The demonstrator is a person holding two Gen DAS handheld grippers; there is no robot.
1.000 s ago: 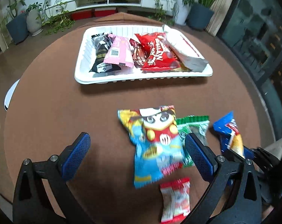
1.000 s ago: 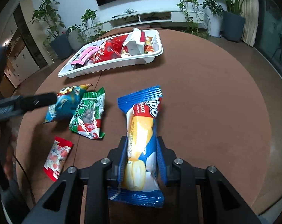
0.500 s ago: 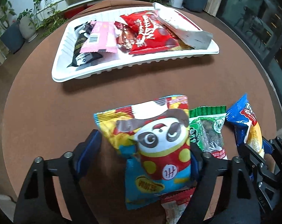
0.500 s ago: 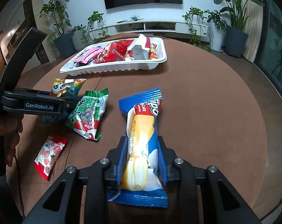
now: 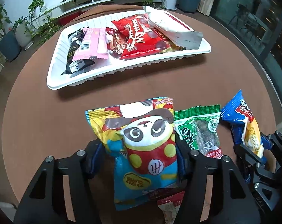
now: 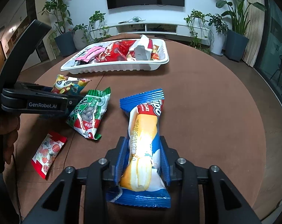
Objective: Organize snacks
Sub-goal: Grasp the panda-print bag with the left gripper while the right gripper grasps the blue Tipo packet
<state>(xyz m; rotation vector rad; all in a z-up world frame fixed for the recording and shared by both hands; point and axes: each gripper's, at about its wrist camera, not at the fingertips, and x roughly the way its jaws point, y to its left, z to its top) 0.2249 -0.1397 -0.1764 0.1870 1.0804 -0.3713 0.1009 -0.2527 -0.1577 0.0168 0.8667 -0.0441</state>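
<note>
Moved down and forward onto the panda bag (image 5: 141, 145) since a second ago, jaws just been closing from wide apart.

Left wrist view: left gripper (image 5: 139, 158) now clamped on the panda bag's lower half, pads pressing both side edges, bag bulging between. Long axis along the fingers, pointing toward the white tray (image 5: 62, 78). Tray straight ahead across bare brown table (image 5: 38, 121), well apart. Green packet (image 5: 198, 130) just beside the panda bag, on the side away from the tray's black snack (image 5: 73, 56). Small red packet (image 5: 168, 205) nearer than the panda bag, partly under it.

Right wrist view: right gripper (image 6: 142, 160) around the blue cake bar (image 6: 142, 140), jaws just been easing apart; pads look to touch the wrapper, but a real squeeze cannot be told. Bar's long axis also along the fingers, tray ahead and slightly left.

Count: four packets outside the tray — one panda, one green, one small red, one blue. Inside the tray about six, overlapping, exact count unsure. Judged: left hand nearer the tray.
</note>
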